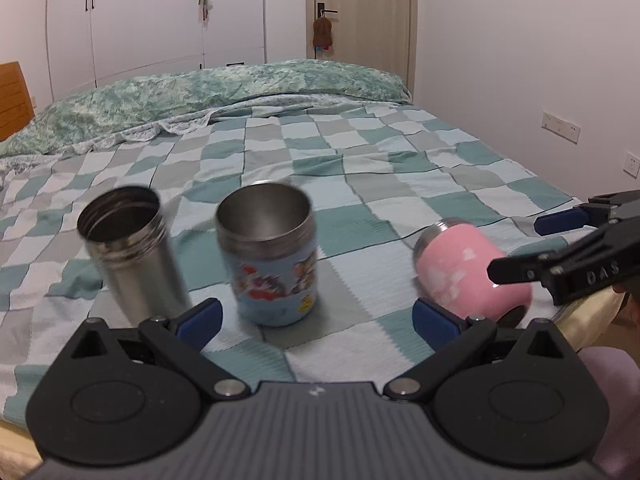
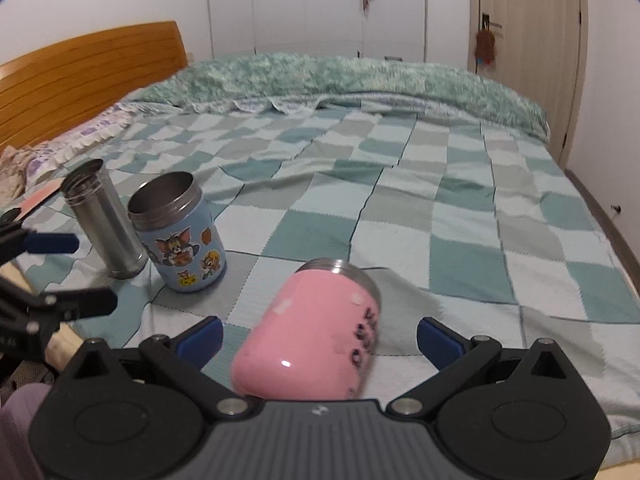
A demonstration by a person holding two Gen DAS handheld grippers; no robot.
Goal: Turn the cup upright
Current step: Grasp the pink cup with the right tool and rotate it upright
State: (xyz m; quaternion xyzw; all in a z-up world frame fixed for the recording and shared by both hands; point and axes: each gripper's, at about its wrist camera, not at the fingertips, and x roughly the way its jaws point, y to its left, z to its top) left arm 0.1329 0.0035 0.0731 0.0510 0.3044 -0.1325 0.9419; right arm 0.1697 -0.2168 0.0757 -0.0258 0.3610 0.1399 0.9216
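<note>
A pink cup (image 2: 316, 332) lies on its side on the checkered bedspread, its steel rim pointing away from me. My right gripper (image 2: 318, 338) is open, with a blue-padded finger on each side of the cup, not closed on it. The pink cup also shows in the left wrist view (image 1: 468, 276) at the right, with the right gripper (image 1: 520, 246) around it. My left gripper (image 1: 316, 322) is open and empty, just in front of the upright blue cartoon cup (image 1: 272, 256).
An upright steel flask (image 1: 128, 252) stands left of the blue cup (image 2: 180, 232); the flask also shows in the right wrist view (image 2: 104, 220). A rumpled green duvet (image 2: 360, 76) lies at the far side of the bed. The wooden headboard (image 2: 80, 80) is to the left.
</note>
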